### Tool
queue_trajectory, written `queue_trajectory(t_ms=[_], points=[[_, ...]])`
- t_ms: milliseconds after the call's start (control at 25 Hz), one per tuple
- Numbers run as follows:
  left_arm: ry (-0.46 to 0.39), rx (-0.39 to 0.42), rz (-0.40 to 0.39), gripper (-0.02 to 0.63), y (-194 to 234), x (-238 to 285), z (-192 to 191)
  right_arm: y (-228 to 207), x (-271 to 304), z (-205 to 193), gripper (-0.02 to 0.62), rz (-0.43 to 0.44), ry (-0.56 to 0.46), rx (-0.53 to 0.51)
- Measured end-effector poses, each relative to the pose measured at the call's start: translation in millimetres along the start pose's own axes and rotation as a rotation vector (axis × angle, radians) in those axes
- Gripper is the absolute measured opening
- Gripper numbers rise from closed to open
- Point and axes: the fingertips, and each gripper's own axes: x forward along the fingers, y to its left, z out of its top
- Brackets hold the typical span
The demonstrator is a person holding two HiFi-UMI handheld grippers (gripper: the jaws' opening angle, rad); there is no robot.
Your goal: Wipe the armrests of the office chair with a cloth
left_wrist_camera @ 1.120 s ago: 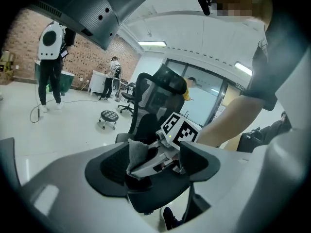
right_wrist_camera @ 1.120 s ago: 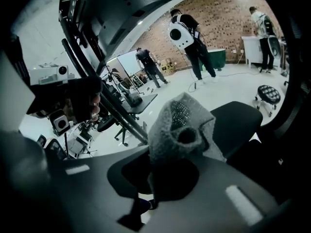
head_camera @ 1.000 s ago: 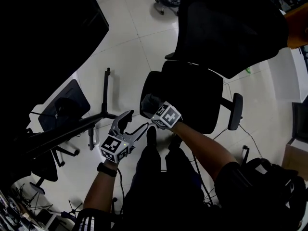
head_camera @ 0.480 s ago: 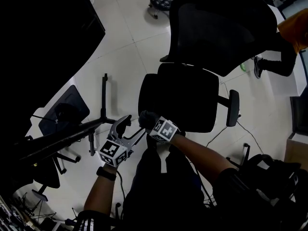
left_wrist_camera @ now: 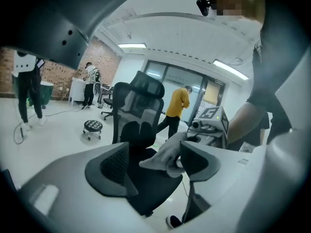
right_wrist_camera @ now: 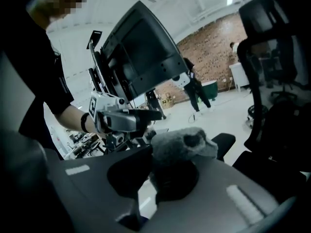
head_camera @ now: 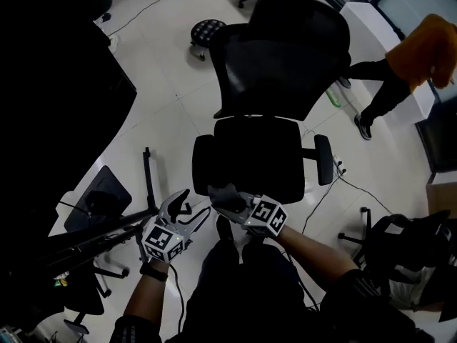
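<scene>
The black office chair point(head_camera: 250, 152) stands before me with its left armrest point(head_camera: 202, 164) and right armrest point(head_camera: 323, 159). My right gripper point(head_camera: 230, 200) is shut on a grey cloth point(head_camera: 223, 194), held just off the seat's near left corner, below the left armrest's front end. In the right gripper view the cloth point(right_wrist_camera: 182, 144) bulges out of that gripper point(right_wrist_camera: 158, 173). My left gripper point(head_camera: 190, 209) is open close beside it, with nothing held. In the left gripper view the cloth point(left_wrist_camera: 167, 154) shows ahead of the left gripper point(left_wrist_camera: 153, 168), with the chair point(left_wrist_camera: 138, 108) behind.
A round stool point(head_camera: 207, 28) stands beyond the chair. A person in an orange top point(head_camera: 418, 56) walks at the far right. A dark desk point(head_camera: 50, 84) fills the left side, with a stand point(head_camera: 146, 181) and another chair point(head_camera: 96, 195) under it. Cables and a black bag point(head_camera: 403, 241) lie at right.
Both grippers have drawn back from the chair's left armrest toward my legs, the cloth still in the right one. The view has tilted up, and the person in orange has come into sight.
</scene>
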Motion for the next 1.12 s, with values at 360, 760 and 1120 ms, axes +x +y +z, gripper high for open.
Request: queue_trajectory(t_ms=[360,760,1120], points=[[-0.059,0.097,-0.084,0.351,-97,-7,44,44,-178,34,0.017,-0.274,-0.23,-0.058],[-0.122,0.19,-0.095,0.351,-265,-33,24,155,-329,2,0.018,-0.413,-0.375,-0.198],[-0.177,0.255,-0.098,0.351,-379,-78,15,243,-397,-23,0.018,-0.445,-0.437,-0.278]])
